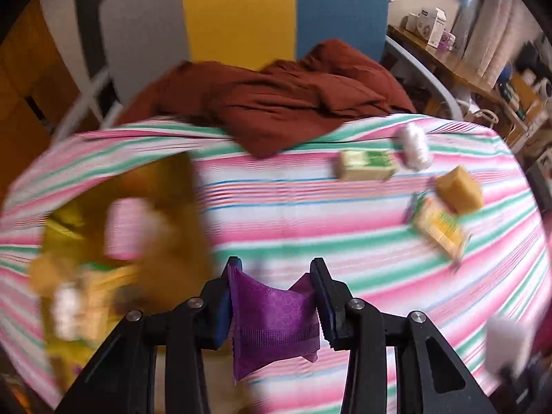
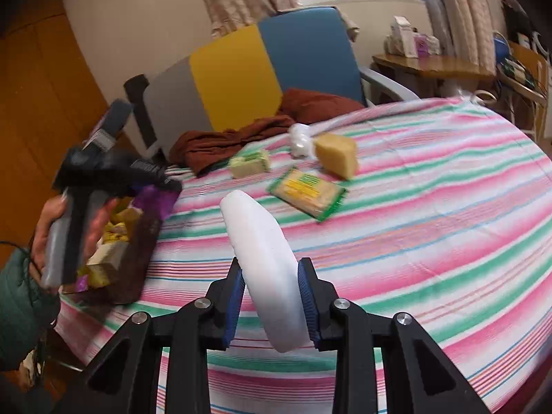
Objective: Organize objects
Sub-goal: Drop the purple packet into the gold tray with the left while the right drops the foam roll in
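1. The left gripper [image 1: 276, 296] is clamping a flat purple foil sachet [image 1: 274, 324] between its blue pads. The jaws are standing narrow, and the sachet is crumpling and hanging below them.
2. In the right wrist view, the same left gripper [image 2: 157, 186] is showing at the left edge, gripped by a person's hand [image 2: 65, 227] emerging from a green padded sleeve [image 2: 20, 310]. The purple sachet [image 2: 153, 200] is hanging over the brown open container [image 2: 138, 258] at the table's left edge.
3. The brown open container [image 1: 179, 214] is holding several items. Motion blur is obscuring them in the left wrist view; they appear to be yellow and white packets, plus a pink cylindrical piece [image 1: 122, 227].
4. The right gripper [image 2: 272, 296] is gripping a white oblong soft pad [image 2: 265, 258] edge-on. The jaws are closed firmly against both faces of the pad, which is projecting forward and upward past the fingertips.
5. The pink, green and white striped tablecloth [image 2: 431, 227] is carrying four loose items, all well apart from both grippers:
   - a green-and-yellow flat packet [image 2: 307, 193];
   - a yellow sponge block [image 2: 336, 153], just beside a white bundled roll [image 2: 302, 139];
   - a pale green small box [image 2: 250, 164].
6. A rust-brown crumpled cloth [image 1: 276, 103] is lying over the far table edge.
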Motion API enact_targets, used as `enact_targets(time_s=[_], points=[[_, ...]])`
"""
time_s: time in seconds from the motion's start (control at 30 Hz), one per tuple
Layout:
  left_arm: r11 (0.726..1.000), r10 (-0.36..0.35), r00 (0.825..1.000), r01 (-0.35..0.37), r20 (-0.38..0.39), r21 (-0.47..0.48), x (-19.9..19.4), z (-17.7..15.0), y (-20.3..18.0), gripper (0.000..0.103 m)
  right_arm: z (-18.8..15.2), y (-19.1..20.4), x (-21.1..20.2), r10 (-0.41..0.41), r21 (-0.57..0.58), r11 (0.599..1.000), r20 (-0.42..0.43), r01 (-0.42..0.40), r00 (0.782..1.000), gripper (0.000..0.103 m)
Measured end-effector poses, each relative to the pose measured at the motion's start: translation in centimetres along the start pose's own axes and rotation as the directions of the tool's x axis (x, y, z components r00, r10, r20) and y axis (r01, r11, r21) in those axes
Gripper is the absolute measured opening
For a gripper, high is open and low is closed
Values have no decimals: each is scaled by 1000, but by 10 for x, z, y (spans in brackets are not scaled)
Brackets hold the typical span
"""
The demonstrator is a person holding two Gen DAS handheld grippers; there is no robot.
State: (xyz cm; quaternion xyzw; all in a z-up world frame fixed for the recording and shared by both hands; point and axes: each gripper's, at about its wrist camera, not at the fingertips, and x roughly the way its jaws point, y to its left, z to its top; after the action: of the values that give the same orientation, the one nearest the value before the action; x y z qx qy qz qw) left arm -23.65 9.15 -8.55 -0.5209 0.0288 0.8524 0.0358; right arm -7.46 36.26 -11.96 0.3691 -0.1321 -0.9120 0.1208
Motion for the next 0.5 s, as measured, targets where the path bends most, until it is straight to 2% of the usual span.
enact_targets(time_s=[0.03,0.07,0.17,0.3,0.4,0.5], points=[[1000,2,1000,-2,15,-11,-7,-5,22,41,2,10,0,12,-17,1000,2,-12,1000,31],[1000,8,1000,-7,24,-15,-12,-8,27,41,5,23,1,28,-36,999,5,-28,1000,31],[996,87,995,-86,44,-18,-22,-35,69,41,13,65,11,75,-102,992,-10,-76,997,31],[989,139,989,-137,53,-55,-25,-61,121,41,23,129,37,147,-179,972,-51,-154,988,31],[988,146,988,-142,49,-67,-23,-74,149,41,27,177,59,187,-234,951,-85,-202,979,31],[984,162,986,-157,48,-82,-20,-80,167,42,31,220,85,192,-290,931,-125,-221,973,31]])
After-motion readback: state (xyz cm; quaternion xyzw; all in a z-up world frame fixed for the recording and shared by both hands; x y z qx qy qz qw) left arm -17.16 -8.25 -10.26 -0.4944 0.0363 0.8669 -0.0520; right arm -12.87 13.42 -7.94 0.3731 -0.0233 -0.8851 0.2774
